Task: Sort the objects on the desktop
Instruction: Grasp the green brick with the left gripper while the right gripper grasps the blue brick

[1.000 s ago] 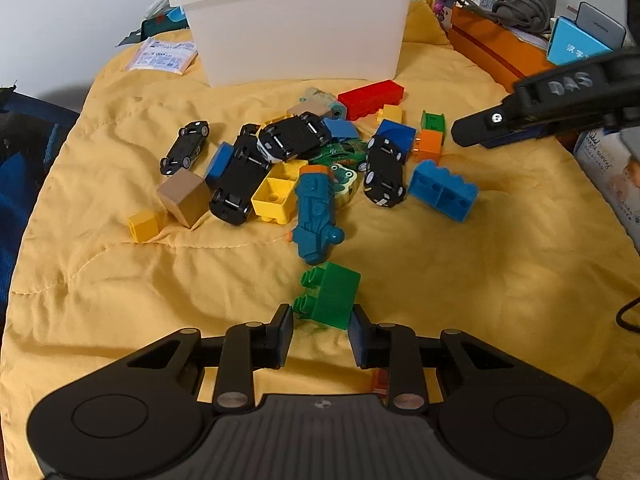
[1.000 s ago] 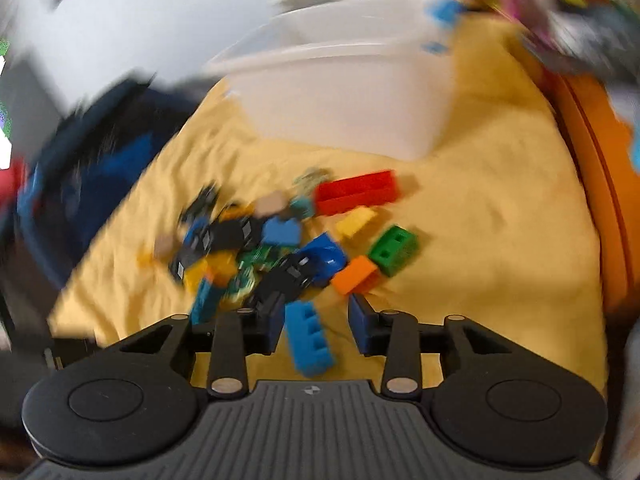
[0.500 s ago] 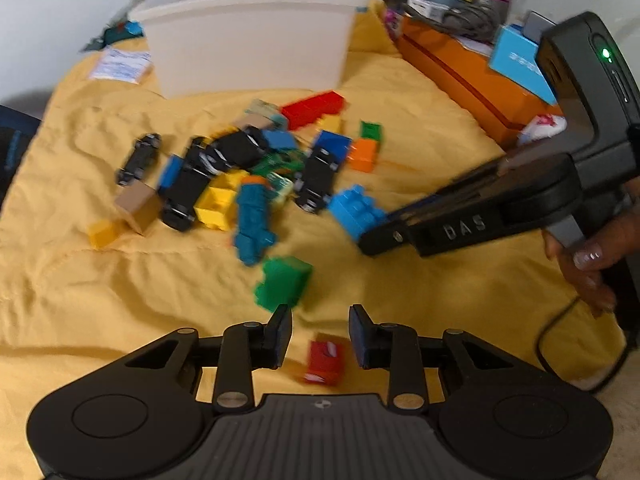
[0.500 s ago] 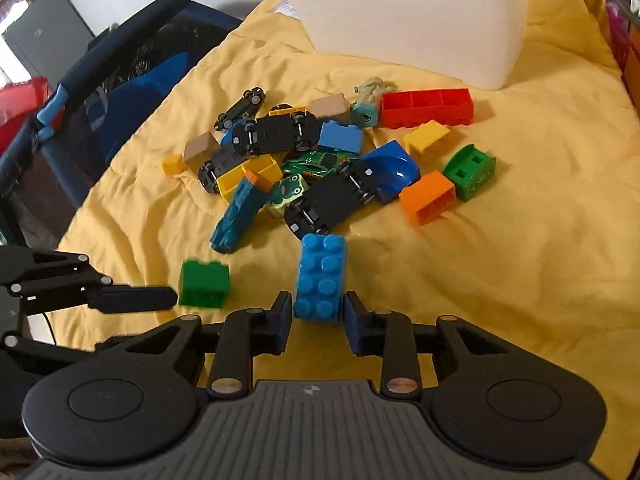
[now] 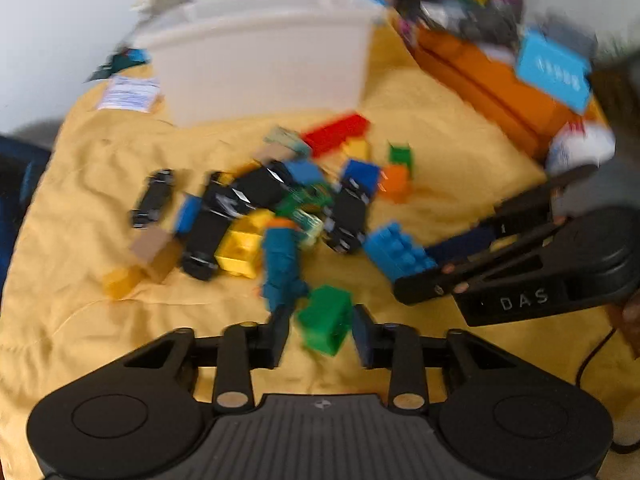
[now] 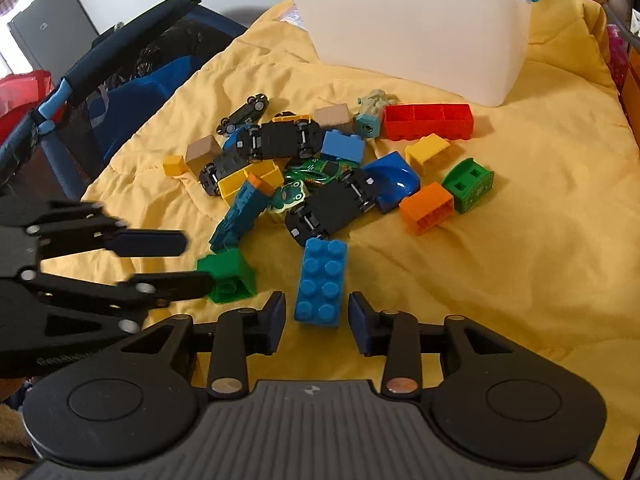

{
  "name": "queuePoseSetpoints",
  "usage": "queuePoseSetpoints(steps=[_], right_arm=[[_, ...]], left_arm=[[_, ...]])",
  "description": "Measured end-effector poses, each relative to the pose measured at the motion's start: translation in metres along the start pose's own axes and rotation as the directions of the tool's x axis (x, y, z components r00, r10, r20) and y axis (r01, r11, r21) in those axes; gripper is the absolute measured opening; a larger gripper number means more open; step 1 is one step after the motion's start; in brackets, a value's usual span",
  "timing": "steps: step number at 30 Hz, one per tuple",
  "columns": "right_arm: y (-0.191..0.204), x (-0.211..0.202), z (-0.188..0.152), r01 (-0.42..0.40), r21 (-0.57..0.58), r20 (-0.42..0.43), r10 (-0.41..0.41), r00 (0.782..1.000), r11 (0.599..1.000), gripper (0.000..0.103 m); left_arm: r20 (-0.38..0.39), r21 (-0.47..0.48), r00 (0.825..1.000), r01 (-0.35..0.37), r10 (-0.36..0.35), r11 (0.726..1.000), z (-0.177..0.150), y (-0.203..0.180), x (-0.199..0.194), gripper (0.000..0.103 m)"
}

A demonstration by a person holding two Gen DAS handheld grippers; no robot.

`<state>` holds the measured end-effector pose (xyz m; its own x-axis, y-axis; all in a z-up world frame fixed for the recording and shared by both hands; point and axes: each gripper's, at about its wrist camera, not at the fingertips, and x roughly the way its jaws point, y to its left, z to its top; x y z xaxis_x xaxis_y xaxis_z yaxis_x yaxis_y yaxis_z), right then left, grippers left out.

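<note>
A pile of toy bricks and black toy cars (image 6: 280, 140) lies on a yellow quilt (image 6: 500, 280). My left gripper (image 5: 320, 330) is open, with a green brick (image 5: 326, 318) between its fingertips; the view is blurred. The same green brick shows in the right wrist view (image 6: 228, 274), with the left gripper's fingers (image 6: 168, 284) on either side of it. My right gripper (image 6: 317, 320) is open around the near end of a long blue brick (image 6: 320, 280), and the brick rests on the quilt. That blue brick also shows in the left wrist view (image 5: 396, 252).
A white plastic bin (image 6: 416, 24) stands behind the pile. Orange boxes and clutter (image 5: 492, 76) line the right side. A dark blue mesh cot (image 6: 120, 72) sits off the quilt's left edge. A red long brick (image 6: 428, 122) lies near the bin.
My left gripper has moved forward so the green brick now sits between its fingers. My right gripper has closed in on the blue brick's near end.
</note>
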<state>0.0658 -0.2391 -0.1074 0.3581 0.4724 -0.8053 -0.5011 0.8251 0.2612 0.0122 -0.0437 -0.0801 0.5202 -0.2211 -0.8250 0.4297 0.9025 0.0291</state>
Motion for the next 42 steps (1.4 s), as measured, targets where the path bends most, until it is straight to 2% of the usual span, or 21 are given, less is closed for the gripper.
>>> queuePoseSetpoints(steps=[4, 5, 7, 9, 10, 11, 12, 13, 14, 16, 18, 20, 22, 24, 28, 29, 30, 34, 36, 40, 42], right_arm=[[0.001, 0.0, -0.002, -0.008, -0.006, -0.001, 0.008, 1.0, 1.0, 0.034], [0.002, 0.0, -0.002, -0.008, -0.012, 0.005, 0.008, 1.0, 1.0, 0.029], [0.004, 0.001, -0.001, 0.005, -0.039, 0.007, -0.005, 1.0, 0.999, 0.029], [0.009, 0.0, -0.002, 0.036, -0.083, 0.011, -0.035, 0.999, 0.996, 0.028], [0.012, -0.001, -0.002, 0.052, -0.107, 0.009, -0.051, 0.999, 0.993, 0.028], [0.015, -0.002, -0.002, 0.067, -0.127, 0.008, -0.066, 0.998, 0.99, 0.028], [0.017, -0.004, -0.003, 0.082, -0.142, 0.009, -0.081, 0.997, 0.987, 0.028], [0.018, -0.007, -0.004, 0.097, -0.157, 0.012, -0.096, 0.995, 0.983, 0.028], [0.02, -0.008, -0.004, 0.112, -0.171, 0.013, -0.111, 0.994, 0.979, 0.028], [0.02, -0.01, -0.006, 0.122, -0.178, 0.013, -0.122, 0.992, 0.976, 0.028], [0.019, -0.01, -0.007, 0.112, -0.167, 0.0, -0.114, 0.994, 0.98, 0.028], [0.02, -0.012, -0.008, 0.108, -0.16, -0.002, -0.109, 0.994, 0.981, 0.028], [0.021, -0.015, -0.008, 0.094, -0.16, -0.003, -0.096, 0.995, 0.983, 0.028], [0.024, -0.017, -0.008, 0.077, -0.157, -0.009, -0.079, 0.997, 0.985, 0.028], [0.03, -0.015, -0.007, 0.073, -0.169, -0.015, -0.077, 0.997, 0.983, 0.03], [0.031, -0.014, -0.006, 0.08, -0.174, -0.016, -0.084, 0.996, 0.981, 0.03], [0.031, -0.011, -0.006, 0.093, -0.177, -0.013, -0.097, 0.995, 0.98, 0.032], [0.027, -0.002, -0.007, 0.105, -0.162, -0.031, -0.112, 0.993, 0.981, 0.036], [0.026, 0.0, -0.009, 0.104, -0.158, -0.038, -0.111, 0.993, 0.982, 0.036], [0.024, 0.001, -0.01, 0.098, -0.147, -0.03, -0.103, 0.994, 0.984, 0.037], [0.026, 0.005, -0.01, 0.106, -0.166, -0.036, -0.114, 0.993, 0.98, 0.036]], left_arm=[[0.002, 0.062, 1.0, 0.023, -0.023, 0.998, -0.011, -0.018, 0.0, 0.026], [0.014, 0.079, 1.0, -0.004, 0.003, 0.997, -0.012, -0.021, -0.002, 0.026], [0.051, 0.12, 0.993, -0.113, 0.108, 0.986, -0.013, -0.022, -0.011, 0.026], [0.06, 0.158, 0.971, -0.238, 0.232, 0.958, -0.013, -0.019, -0.014, 0.026], [0.054, 0.195, 0.955, -0.295, 0.291, 0.935, -0.015, -0.017, -0.013, 0.026], [0.049, 0.26, 0.932, -0.359, 0.359, 0.896, -0.018, -0.018, -0.009, 0.026], [0.056, 0.352, 0.9, -0.422, 0.431, 0.835, -0.024, -0.023, -0.003, 0.026], [0.063, 0.424, 0.88, -0.451, 0.471, 0.786, -0.031, -0.026, 0.002, 0.026], [0.05, 0.489, 0.873, -0.445, 0.485, 0.75, -0.038, -0.03, 0.008, 0.026], [0.023, 0.548, 0.883, -0.404, 0.469, 0.733, -0.049, -0.038, 0.013, 0.03], [0.02, 0.518, 0.905, -0.373, 0.425, 0.77, -0.052, -0.041, 0.005, 0.036], [-0.017, 0.407, 0.94, -0.304, 0.34, 0.861, -0.047, -0.033, -0.01, 0.039], [-0.045, 0.255, 0.963, -0.246, 0.265, 0.935, -0.041, -0.017, -0.022, 0.039], [-0.042, 0.122, 0.973, -0.223, 0.229, 0.967, -0.037, 0.0, -0.029, 0.039], [-0.023, 0.016, 0.971, -0.238, 0.239, 0.971, -0.032, 0.02, -0.02, 0.04], [-0.017, 0.007, 0.972, -0.234, 0.234, 0.972, -0.032, 0.022, -0.015, 0.044], [-0.009, -0.005, 0.975, -0.221, 0.221, 0.975, -0.031, 0.022, -0.015, 0.049], [-0.003, -0.052, 0.99, -0.138, 0.138, 0.989, -0.036, 0.028, -0.006, 0.052], [-0.024, -0.042, 0.989, -0.144, 0.143, 0.989, -0.039, 0.027, 0.0, 0.051], [-0.001, -0.031, 0.992, -0.128, 0.128, 0.991, -0.04, 0.026, -0.003, 0.05], [-0.009, -0.056, 0.994, -0.111, 0.11, 0.992, -0.039, 0.03, 0.002, 0.037]])
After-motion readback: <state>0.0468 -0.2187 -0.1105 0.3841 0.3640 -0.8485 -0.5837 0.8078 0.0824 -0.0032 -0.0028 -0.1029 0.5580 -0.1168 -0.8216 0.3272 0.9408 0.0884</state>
